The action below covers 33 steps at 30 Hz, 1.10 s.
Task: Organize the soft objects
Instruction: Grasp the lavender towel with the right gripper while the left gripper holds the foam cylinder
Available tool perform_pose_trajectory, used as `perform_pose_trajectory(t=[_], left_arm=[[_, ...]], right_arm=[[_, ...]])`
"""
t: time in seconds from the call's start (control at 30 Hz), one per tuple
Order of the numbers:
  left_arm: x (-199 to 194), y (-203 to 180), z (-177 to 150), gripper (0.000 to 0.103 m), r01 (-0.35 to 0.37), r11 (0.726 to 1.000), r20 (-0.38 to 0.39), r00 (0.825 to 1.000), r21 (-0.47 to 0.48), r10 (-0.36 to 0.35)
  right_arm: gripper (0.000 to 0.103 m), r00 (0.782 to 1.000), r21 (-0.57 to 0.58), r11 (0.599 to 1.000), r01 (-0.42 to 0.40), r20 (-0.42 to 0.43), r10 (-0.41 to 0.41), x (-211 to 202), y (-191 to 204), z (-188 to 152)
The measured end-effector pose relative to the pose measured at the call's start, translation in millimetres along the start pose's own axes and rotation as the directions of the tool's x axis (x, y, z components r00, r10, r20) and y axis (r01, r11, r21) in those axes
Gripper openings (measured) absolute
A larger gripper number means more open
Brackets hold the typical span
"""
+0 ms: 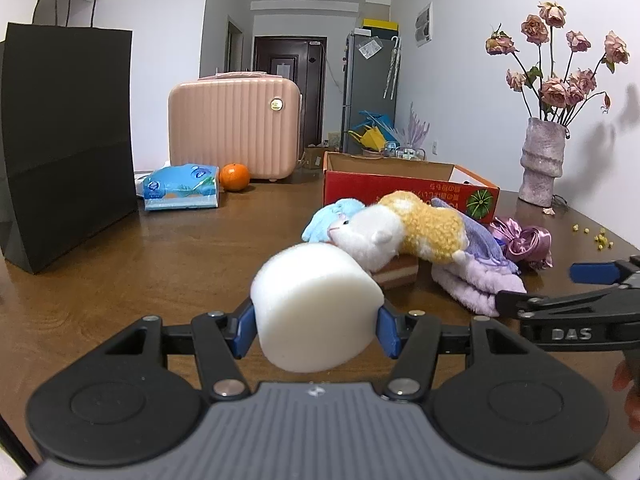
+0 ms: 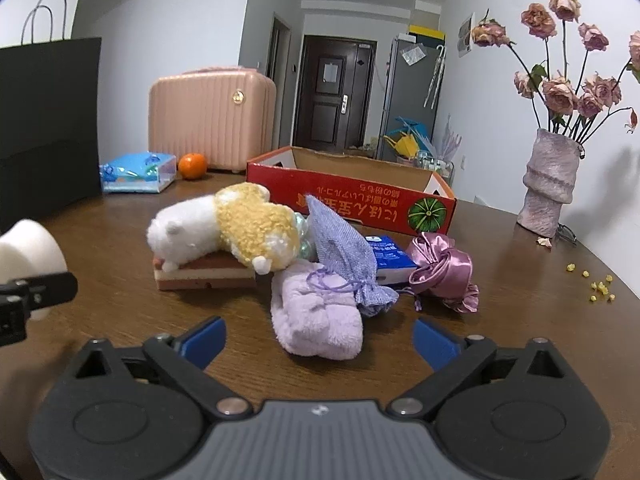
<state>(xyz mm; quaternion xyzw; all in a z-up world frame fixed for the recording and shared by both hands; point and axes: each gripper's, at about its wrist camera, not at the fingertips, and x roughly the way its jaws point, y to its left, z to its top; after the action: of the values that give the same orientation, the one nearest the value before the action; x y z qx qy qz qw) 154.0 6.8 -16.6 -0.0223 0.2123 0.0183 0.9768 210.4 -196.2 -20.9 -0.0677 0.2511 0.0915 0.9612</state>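
My left gripper (image 1: 316,330) is shut on a white foam cylinder (image 1: 316,308), held above the table; the same foam cylinder (image 2: 28,252) shows at the left edge of the right wrist view. Behind it lies a pile of soft things: a white and yellow plush animal (image 2: 224,232) on a layered sponge (image 2: 204,276), a light blue plush (image 1: 332,218), a lilac towel (image 2: 316,316), a purple mesh pouch (image 2: 344,252) and a pink satin bag (image 2: 440,268). My right gripper (image 2: 318,340) stands open just in front of the lilac towel, nothing between its fingers.
An open red cardboard box (image 2: 352,196) stands behind the pile. A black paper bag (image 1: 64,140), a pink suitcase (image 1: 236,128), a blue tissue pack (image 1: 182,186) and an orange (image 1: 235,176) sit at the back left. A vase of dried roses (image 2: 548,184) stands right.
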Motion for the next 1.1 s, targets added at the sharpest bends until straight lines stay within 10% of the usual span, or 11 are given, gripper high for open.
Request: perform_pose_trajectory(t=[0.4,1.1], left_arm=[[13.1,-11.6,10.4,0.059,-0.002,1.000,0.001,1.000,0.007,0.002],[26.2,-13.4,12.7,0.059,-0.017,1.000,-0.008,1.000,-0.003,0.017]], right_arm=[[0.089,0.993,0.026,0.999,0.045,-0.114,-0.041,44.6,-0.1,5.0],[0.039,0.991,0.124,0.992,-0.012,-0.128,0.028,73.6,-2.6,8.8]])
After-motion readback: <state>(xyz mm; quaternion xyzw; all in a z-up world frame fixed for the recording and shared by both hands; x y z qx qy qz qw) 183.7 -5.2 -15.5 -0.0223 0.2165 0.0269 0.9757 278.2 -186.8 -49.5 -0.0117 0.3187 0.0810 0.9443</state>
